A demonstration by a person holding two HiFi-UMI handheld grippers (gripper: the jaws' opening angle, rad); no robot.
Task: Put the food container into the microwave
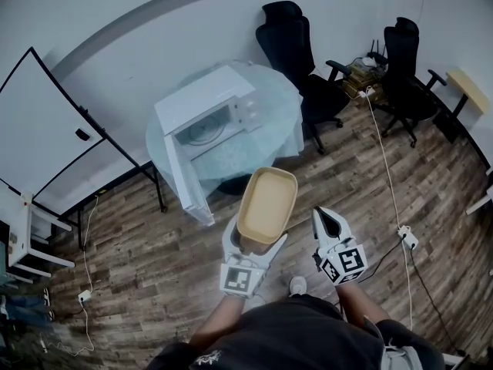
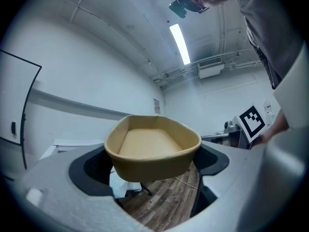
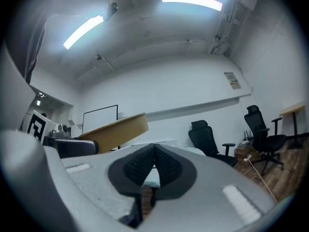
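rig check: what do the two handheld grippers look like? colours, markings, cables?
Both are pale grey plastic. The left tongs and right tongs have broad, rounded fingers lined with black ribbed pads. Each carries a white cube with black square markers. No cables show on them. The person wears a dark top; the forearms are uncovered.

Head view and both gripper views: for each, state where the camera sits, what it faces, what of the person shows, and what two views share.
Head view: on the head, facing steeply down at the open microwave; shows arms, left gripper holding the food container, and shut right gripper.
Left gripper view: on that gripper, looking along its jaws, tilted up at the wall; shows the person's torso.
Right gripper view: on that gripper, facing closed, empty jaws and office chairs; shows the left gripper.
Shared: the food container, in all three.
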